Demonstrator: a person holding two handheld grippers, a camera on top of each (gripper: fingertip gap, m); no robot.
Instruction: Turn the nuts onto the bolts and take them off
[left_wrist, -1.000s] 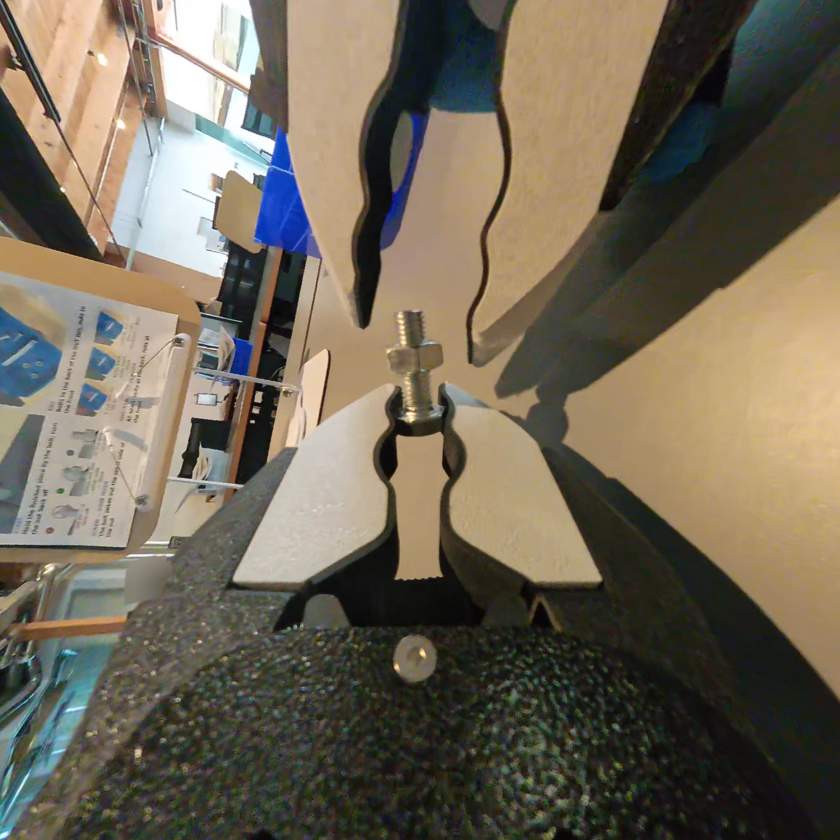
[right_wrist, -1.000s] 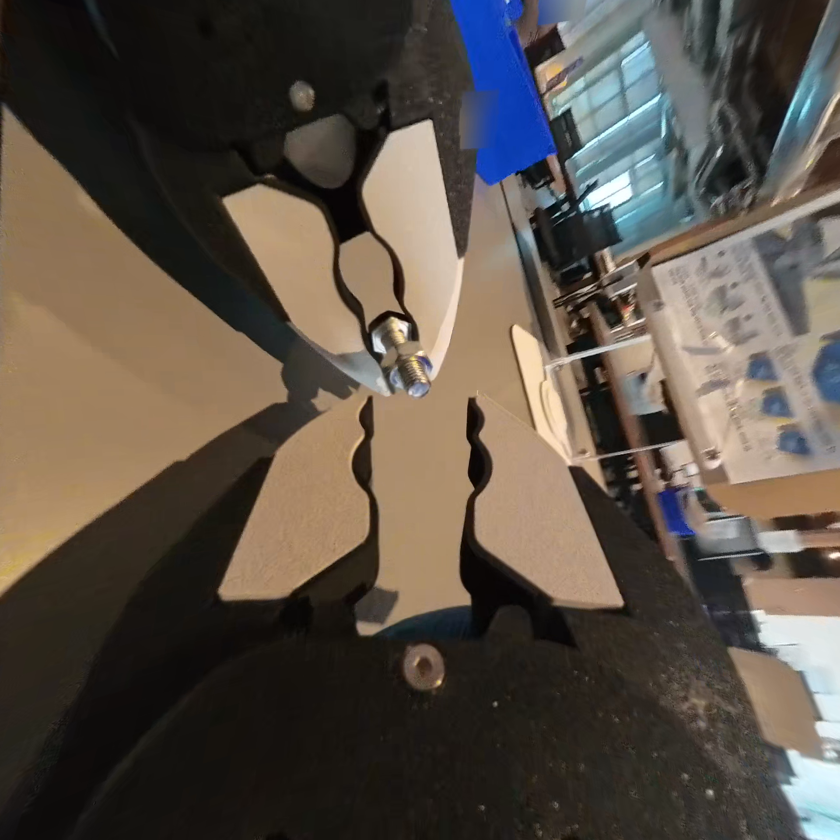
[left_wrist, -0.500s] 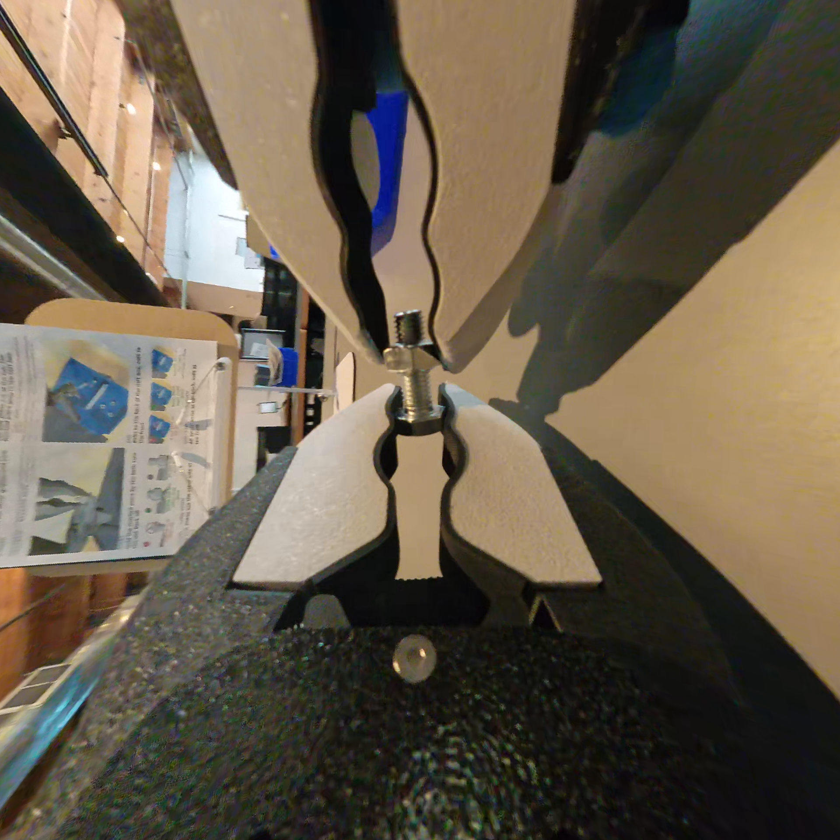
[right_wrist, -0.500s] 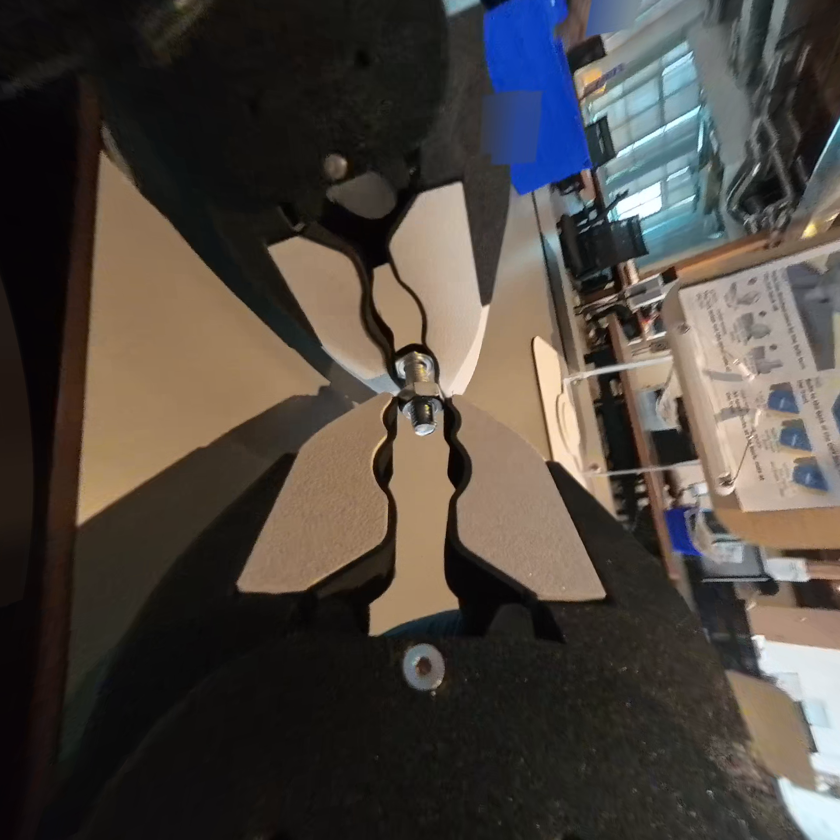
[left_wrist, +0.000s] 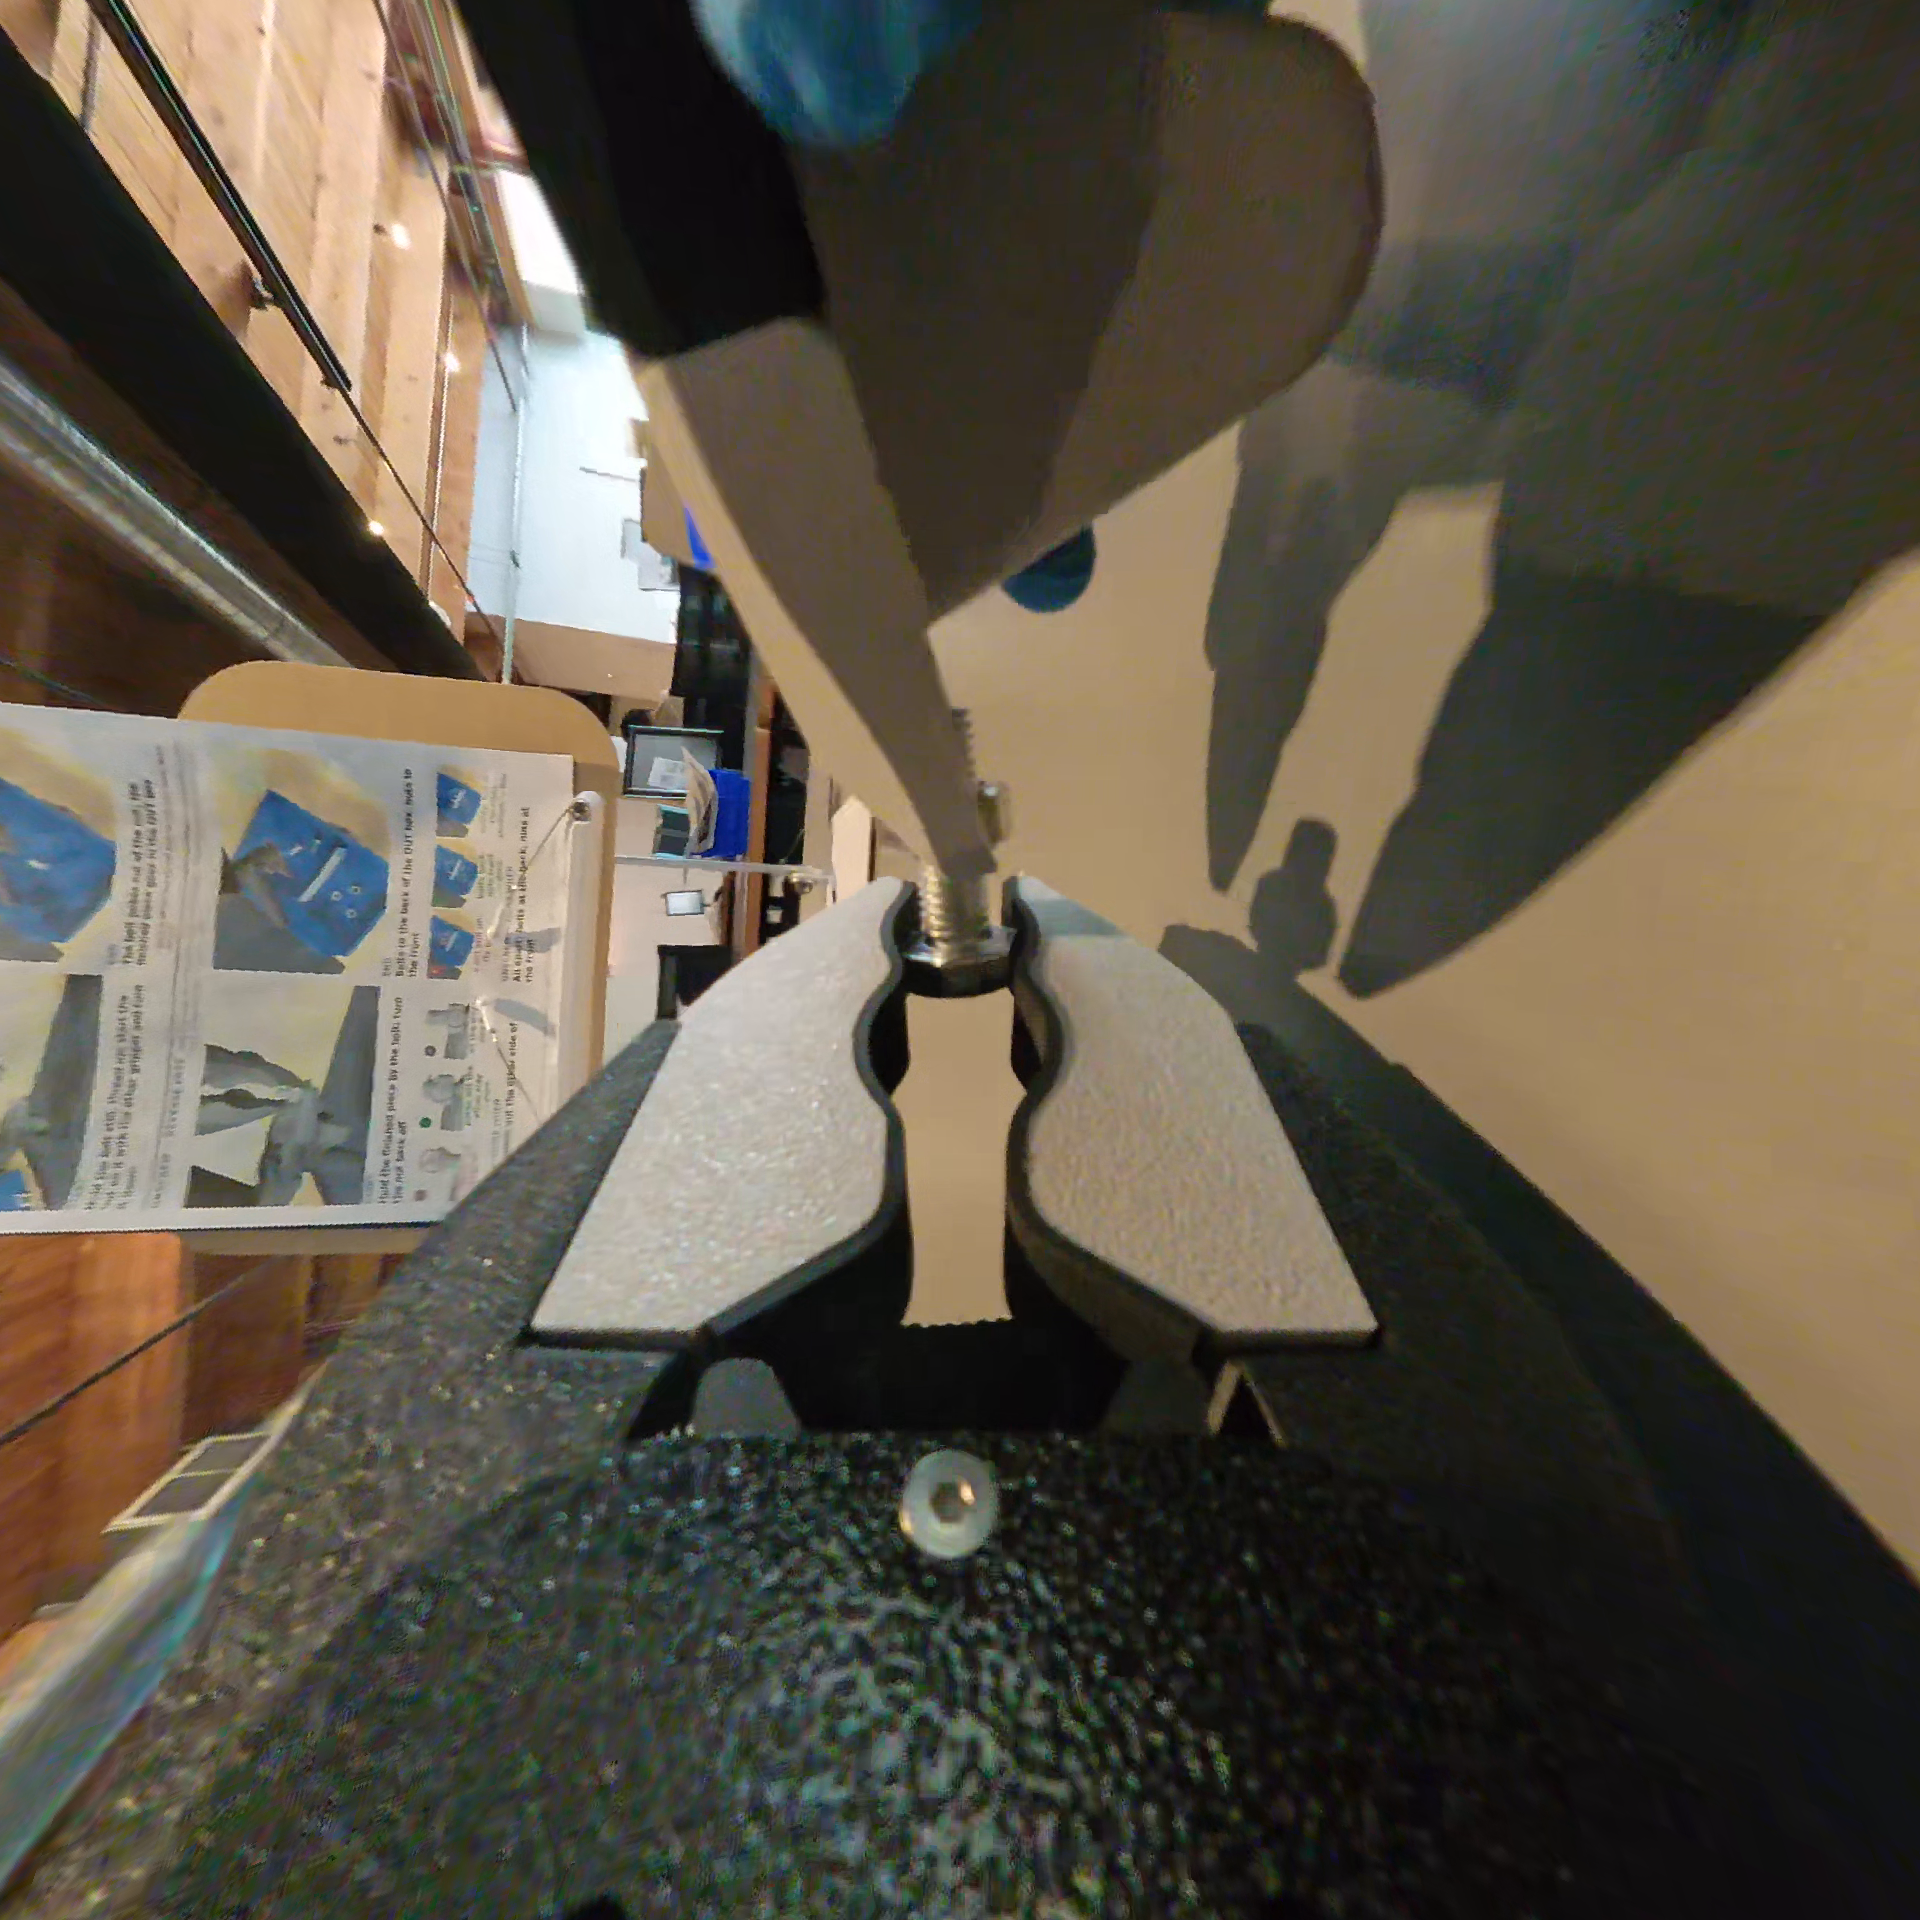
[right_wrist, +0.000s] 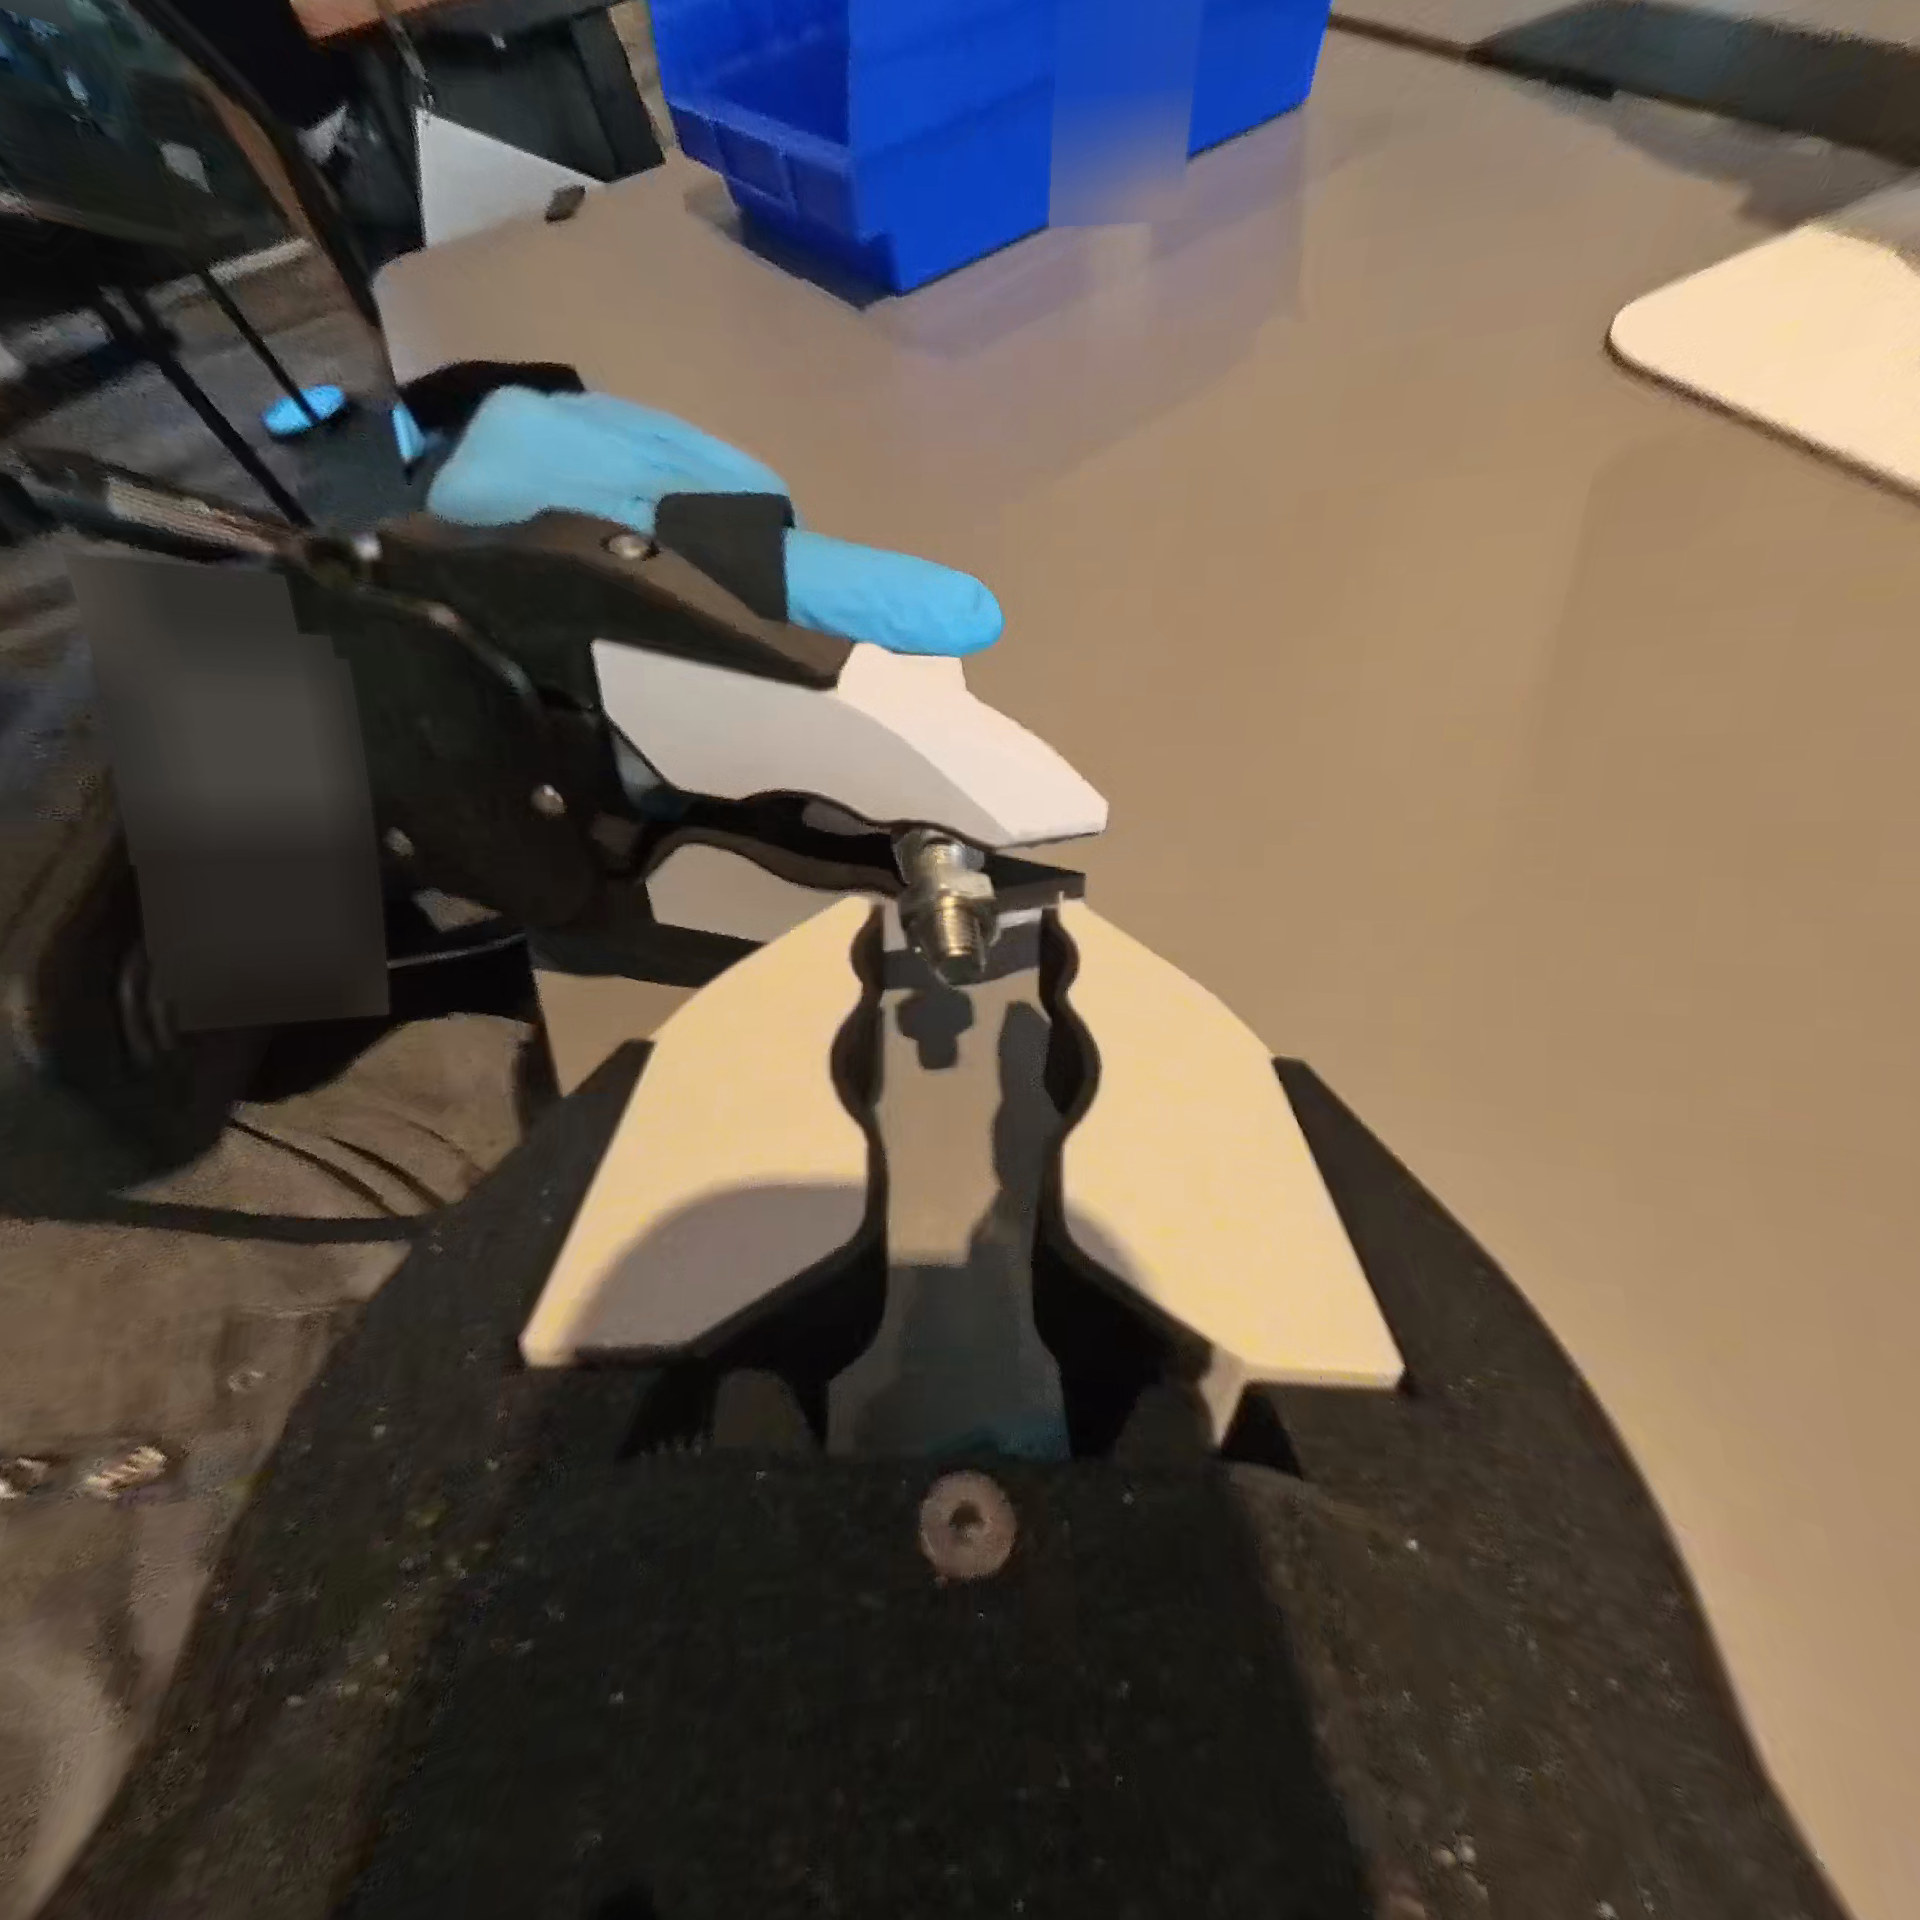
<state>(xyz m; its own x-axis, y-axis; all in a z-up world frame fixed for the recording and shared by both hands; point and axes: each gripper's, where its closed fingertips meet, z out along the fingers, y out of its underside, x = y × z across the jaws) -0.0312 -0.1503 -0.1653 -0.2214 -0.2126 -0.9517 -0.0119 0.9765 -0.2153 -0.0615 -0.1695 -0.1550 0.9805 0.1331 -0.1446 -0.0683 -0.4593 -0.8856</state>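
The bolt (left_wrist: 956, 925) is clamped by its head between the tips of the left gripper (left_wrist: 958, 940), so that the threaded shank is kept steady and pointing outward. The nut (right_wrist: 961, 885), partway along the shank, is pinched by the right gripper (right_wrist: 961, 914), apparently so it can be turned. Farther across the bench (right_wrist: 1455, 727), near its far edge, a blue bin (right_wrist: 935, 135) is seen.

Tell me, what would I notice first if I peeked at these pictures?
A shiny bolt in the middle, pinched by its head in the left gripper. The right gripper meets it head-on, its fingertips at the nut on the threads. Behind, a blue-gloved hand and a blue bin on the tan table.
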